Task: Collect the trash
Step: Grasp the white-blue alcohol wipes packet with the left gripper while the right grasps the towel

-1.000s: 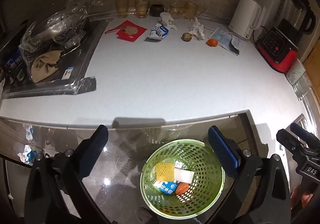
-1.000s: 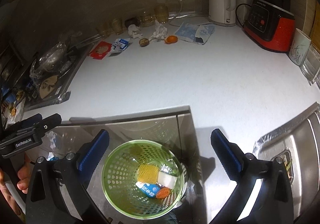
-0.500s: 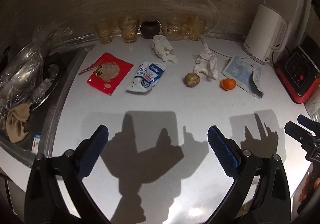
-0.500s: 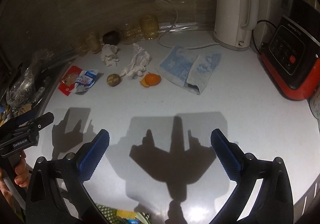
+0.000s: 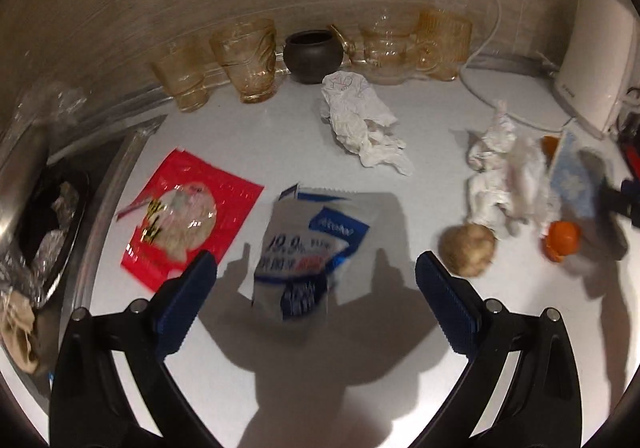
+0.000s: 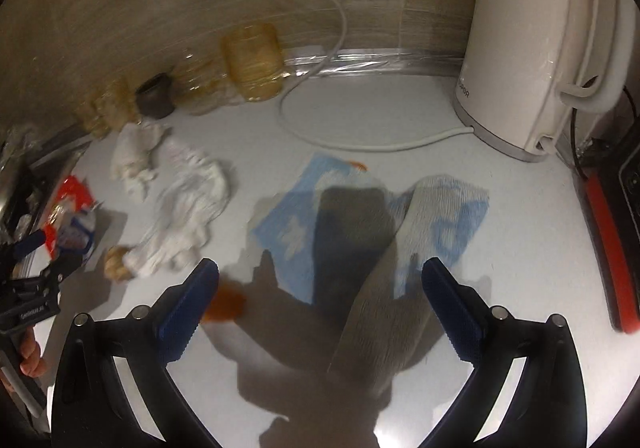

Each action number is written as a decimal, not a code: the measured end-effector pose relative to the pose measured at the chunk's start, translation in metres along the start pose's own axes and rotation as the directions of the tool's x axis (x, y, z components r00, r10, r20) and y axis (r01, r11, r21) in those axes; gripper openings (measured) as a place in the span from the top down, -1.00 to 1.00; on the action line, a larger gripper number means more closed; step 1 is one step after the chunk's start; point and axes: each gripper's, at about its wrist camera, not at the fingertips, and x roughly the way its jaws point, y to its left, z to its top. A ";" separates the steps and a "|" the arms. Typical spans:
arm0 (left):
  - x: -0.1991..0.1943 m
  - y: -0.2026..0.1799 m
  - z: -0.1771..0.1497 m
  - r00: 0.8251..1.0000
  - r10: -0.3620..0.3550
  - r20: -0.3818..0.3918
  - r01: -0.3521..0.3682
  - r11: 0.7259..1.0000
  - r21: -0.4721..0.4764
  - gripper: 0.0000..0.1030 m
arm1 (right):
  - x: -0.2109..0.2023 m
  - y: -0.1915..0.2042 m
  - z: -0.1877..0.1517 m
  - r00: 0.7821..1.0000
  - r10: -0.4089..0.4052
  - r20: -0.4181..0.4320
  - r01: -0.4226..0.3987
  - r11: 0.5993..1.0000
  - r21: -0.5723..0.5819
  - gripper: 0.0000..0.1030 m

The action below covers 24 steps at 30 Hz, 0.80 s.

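My left gripper [image 5: 316,280] is open just above the white counter, with a white-and-blue wipes packet [image 5: 310,252] lying between and ahead of its blue pads. A red snack wrapper [image 5: 188,224] lies to its left, a crumpled tissue [image 5: 364,127] behind, a second tissue wad [image 5: 500,179], a brown round lump [image 5: 468,248] and an orange peel [image 5: 562,240] to the right. My right gripper [image 6: 320,288] is open over a blue-and-white paper towel [image 6: 304,215]. The orange peel [image 6: 226,304] sits by its left pad.
Amber glasses [image 5: 248,59] and a dark pot [image 5: 312,55] line the back wall. A white kettle [image 6: 536,47] with its cord [image 6: 360,143] stands at the right, a red appliance [image 6: 604,244] beyond it. A sink [image 5: 44,232] with clutter lies left.
Both grippers have swept from over the green bin beside the counter forward and down to the trash at the back of the counter. Both stay open.
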 end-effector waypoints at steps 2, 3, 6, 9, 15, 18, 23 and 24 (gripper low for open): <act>0.009 0.000 0.003 1.000 0.001 -0.012 -0.001 1.000 -0.007 -0.83 | 0.013 -0.007 0.007 1.000 0.007 -0.010 -0.007 1.000 0.020 -0.95; 0.013 0.001 0.005 1.000 -0.004 -0.020 0.004 1.000 -0.016 -0.76 | 0.019 -0.009 0.010 1.000 0.012 -0.015 -0.011 1.000 0.029 -0.95; 0.023 0.001 0.006 0.999 -0.018 -0.045 0.017 0.999 -0.037 -0.54 | 0.035 -0.012 0.017 0.999 0.022 -0.032 -0.020 0.999 0.039 -0.95; 0.034 -0.002 0.006 0.997 -0.017 -0.070 0.015 0.999 -0.031 -0.34 | 0.043 -0.010 0.019 0.999 0.004 -0.041 -0.004 1.000 0.013 -0.95; 0.035 -0.001 0.007 0.997 -0.035 -0.064 0.031 0.997 -0.069 -0.06 | 0.049 -0.009 0.020 0.999 -0.031 -0.037 0.030 0.999 -0.016 -0.74; 0.033 -0.004 0.005 0.998 -0.028 -0.056 0.025 0.998 -0.051 0.10 | 0.047 -0.011 0.018 0.998 -0.051 -0.024 0.050 0.998 -0.024 -0.37; 0.029 -0.006 0.002 0.998 -0.018 -0.052 0.016 0.999 -0.042 0.48 | 0.042 -0.019 0.015 0.997 -0.081 -0.003 0.081 0.996 -0.028 0.24; 0.029 -0.006 0.001 0.999 -0.013 -0.049 0.011 0.999 -0.041 0.51 | 0.041 -0.022 0.015 0.997 -0.083 0.000 0.083 0.996 -0.025 0.34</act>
